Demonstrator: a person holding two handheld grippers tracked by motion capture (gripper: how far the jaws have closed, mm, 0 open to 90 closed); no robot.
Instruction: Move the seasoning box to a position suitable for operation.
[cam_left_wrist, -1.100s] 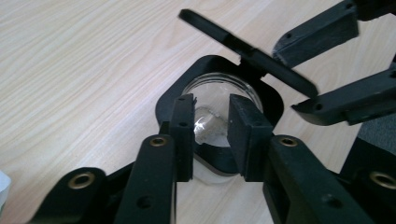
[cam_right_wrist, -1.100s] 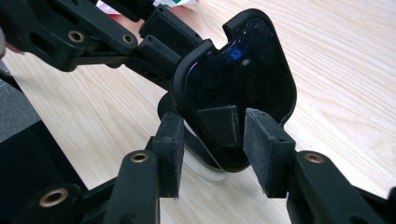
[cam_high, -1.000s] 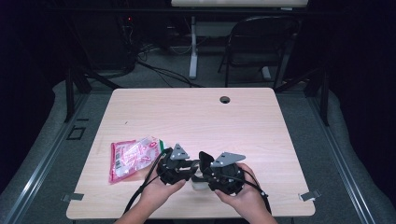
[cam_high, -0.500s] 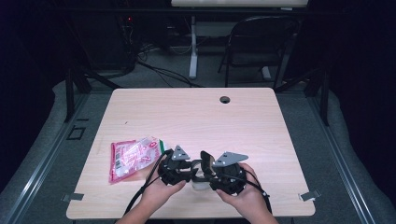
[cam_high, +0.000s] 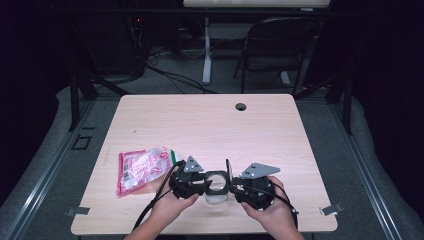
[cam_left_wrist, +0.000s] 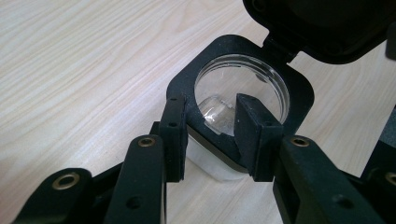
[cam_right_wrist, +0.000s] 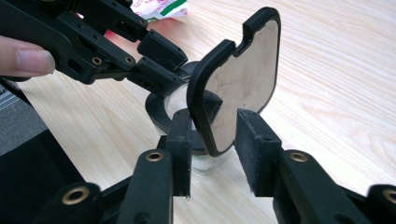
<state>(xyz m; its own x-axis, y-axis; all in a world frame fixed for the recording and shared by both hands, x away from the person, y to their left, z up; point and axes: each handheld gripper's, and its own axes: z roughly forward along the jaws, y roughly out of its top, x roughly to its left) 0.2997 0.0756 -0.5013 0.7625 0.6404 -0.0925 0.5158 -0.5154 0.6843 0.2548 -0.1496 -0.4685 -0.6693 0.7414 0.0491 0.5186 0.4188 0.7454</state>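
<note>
While the little clear jar (cam_high: 216, 194) stands on the table between the two grippers, its black flip lid (cam_right_wrist: 243, 84) is swung up and open. The left gripper (cam_left_wrist: 210, 121) pinches the jar's black collar (cam_left_wrist: 187, 84), one pad outside and one inside the mouth. The right gripper (cam_right_wrist: 212, 135) has just been closing, with the lid's lower edge between its jaws. Its left pad looks to be against the lid, and I see a gap on the other side, so I'd say it isn't gripped yet. My worry is the hinge: if the right jaws clamp crookedly or push sideways, the lid could twist. The jar could also tip, or slip out of the left gripper's narrow hold on one corner. Just beyond the left gripper, on its outer side, lies a pink snack bag (cam_high: 142, 167). The pale wood table (cam_high: 210, 125) has a cable hole (cam_high: 241, 106) well ahead of both grippers. Past it, the dim room holds a folding chair (cam_high: 280, 45) and floor cables (cam_high: 170, 75).
</note>
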